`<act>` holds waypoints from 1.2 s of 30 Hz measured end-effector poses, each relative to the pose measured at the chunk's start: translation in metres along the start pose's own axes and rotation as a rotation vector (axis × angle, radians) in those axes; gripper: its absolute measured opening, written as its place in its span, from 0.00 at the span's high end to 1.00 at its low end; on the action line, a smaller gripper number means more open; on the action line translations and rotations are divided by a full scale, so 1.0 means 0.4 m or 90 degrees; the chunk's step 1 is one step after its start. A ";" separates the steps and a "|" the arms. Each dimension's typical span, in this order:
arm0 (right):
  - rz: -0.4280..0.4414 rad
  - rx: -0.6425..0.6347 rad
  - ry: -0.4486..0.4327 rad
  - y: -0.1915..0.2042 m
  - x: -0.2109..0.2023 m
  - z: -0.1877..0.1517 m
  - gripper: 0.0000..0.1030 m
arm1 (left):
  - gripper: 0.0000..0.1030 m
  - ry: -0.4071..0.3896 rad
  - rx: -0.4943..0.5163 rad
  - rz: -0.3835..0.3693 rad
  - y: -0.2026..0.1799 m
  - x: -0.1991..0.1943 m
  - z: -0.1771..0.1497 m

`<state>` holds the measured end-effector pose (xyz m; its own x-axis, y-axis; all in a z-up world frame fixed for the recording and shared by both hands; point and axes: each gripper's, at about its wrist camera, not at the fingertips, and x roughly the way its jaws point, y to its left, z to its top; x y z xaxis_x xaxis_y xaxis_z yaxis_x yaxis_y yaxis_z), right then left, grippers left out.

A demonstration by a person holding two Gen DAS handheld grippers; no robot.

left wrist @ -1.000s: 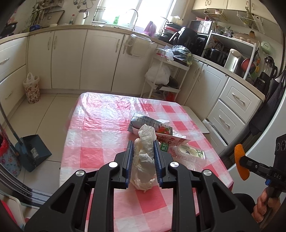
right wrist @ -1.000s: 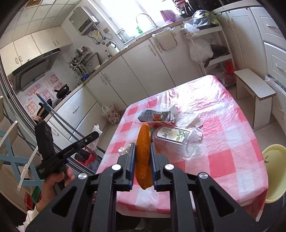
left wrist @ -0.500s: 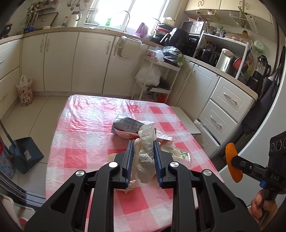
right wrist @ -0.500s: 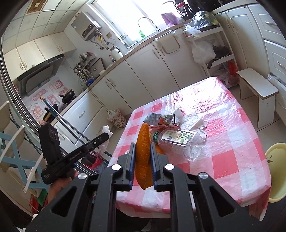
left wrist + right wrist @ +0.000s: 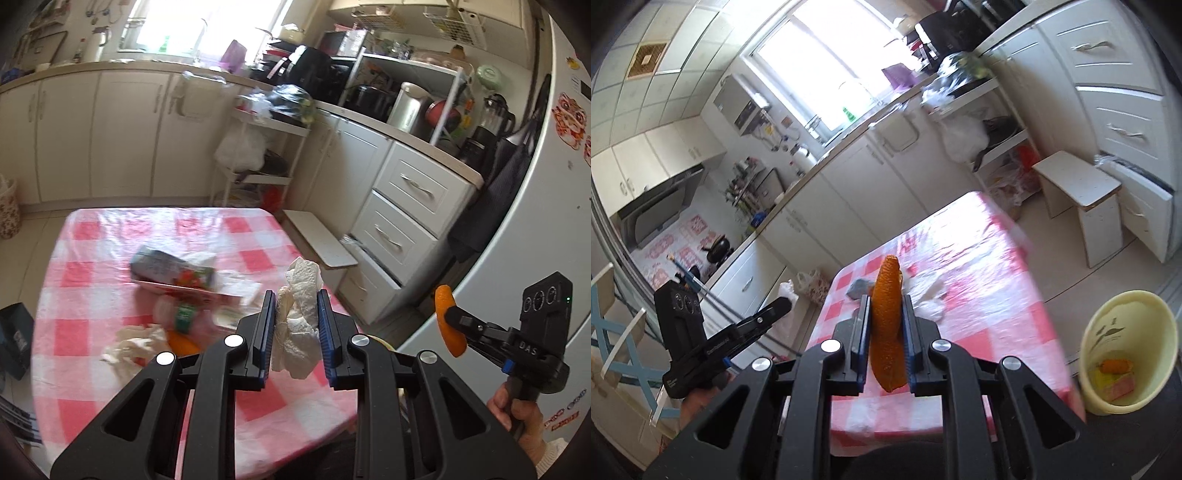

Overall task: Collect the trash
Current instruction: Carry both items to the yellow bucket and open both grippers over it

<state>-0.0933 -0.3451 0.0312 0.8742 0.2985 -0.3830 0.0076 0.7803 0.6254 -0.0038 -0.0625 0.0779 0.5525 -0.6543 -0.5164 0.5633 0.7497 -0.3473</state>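
Above the red-checked plastic-covered counter (image 5: 92,258), your left hand-held gripper (image 5: 295,325) clamps a crumpled white paper towel (image 5: 299,332). Your right hand-held gripper (image 5: 885,332) pinches a curved orange peel strip (image 5: 886,317), beside the pale yellow plastic bin (image 5: 1126,314).

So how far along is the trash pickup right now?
Partly done. The yellow bin already holds a few scraps. In hand: the left gripper is shut on a paper towel, and the right gripper on an orange peel. Left on the table: a carton, a bottle and another tissue.
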 end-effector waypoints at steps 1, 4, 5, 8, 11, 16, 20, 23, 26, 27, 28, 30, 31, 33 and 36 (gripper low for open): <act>-0.010 0.007 -0.009 -0.024 -0.020 0.004 0.84 | 0.79 0.010 0.007 -0.011 -0.027 0.019 -0.001; -0.041 0.032 -0.033 -0.102 -0.073 0.011 0.84 | 0.79 0.039 0.027 -0.039 -0.104 0.080 -0.007; -0.050 0.040 -0.039 -0.126 -0.087 0.013 0.83 | 0.79 0.052 0.035 -0.051 -0.136 0.106 -0.009; -0.084 0.075 -0.055 -0.214 -0.131 0.008 0.83 | 0.79 0.081 0.057 -0.074 -0.210 0.170 -0.016; -0.116 0.099 -0.064 -0.281 -0.154 0.001 0.83 | 0.79 0.116 0.084 -0.094 -0.285 0.246 -0.024; -0.157 0.124 -0.058 -0.373 -0.159 -0.020 0.83 | 0.79 0.175 0.125 -0.121 -0.392 0.376 -0.040; -0.185 0.126 -0.043 -0.434 -0.141 -0.030 0.83 | 0.79 0.204 0.143 -0.133 -0.447 0.456 -0.047; -0.208 0.125 -0.020 -0.484 -0.104 -0.049 0.81 | 0.79 0.225 0.148 -0.142 -0.479 0.512 -0.055; -0.249 0.137 0.033 -0.561 -0.036 -0.079 0.65 | 0.79 0.245 0.151 -0.146 -0.495 0.556 -0.060; -0.261 0.143 0.042 -0.582 -0.024 -0.087 0.61 | 0.79 0.255 0.154 -0.146 -0.503 0.576 -0.065; -0.271 0.156 0.050 -0.605 -0.017 -0.098 0.61 | 0.79 0.266 0.155 -0.147 -0.511 0.599 -0.070; -0.278 0.186 0.049 -0.633 -0.022 -0.116 0.61 | 0.79 0.282 0.154 -0.149 -0.520 0.637 -0.076; -0.279 0.191 0.046 -0.638 -0.033 -0.124 0.61 | 0.79 0.291 0.153 -0.149 -0.523 0.658 -0.082; -0.284 0.185 0.048 -0.638 -0.049 -0.137 0.56 | 0.79 0.307 0.150 -0.150 -0.528 0.691 -0.094; -0.291 0.186 0.055 -0.646 -0.081 -0.154 0.55 | 0.79 0.322 0.148 -0.154 -0.540 0.732 -0.113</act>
<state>-0.1533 -0.5226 -0.1601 0.7074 0.0193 -0.7065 0.5217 0.6603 0.5403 0.0083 -0.4116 -0.0335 0.0642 -0.6322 -0.7722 0.7877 0.5071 -0.3497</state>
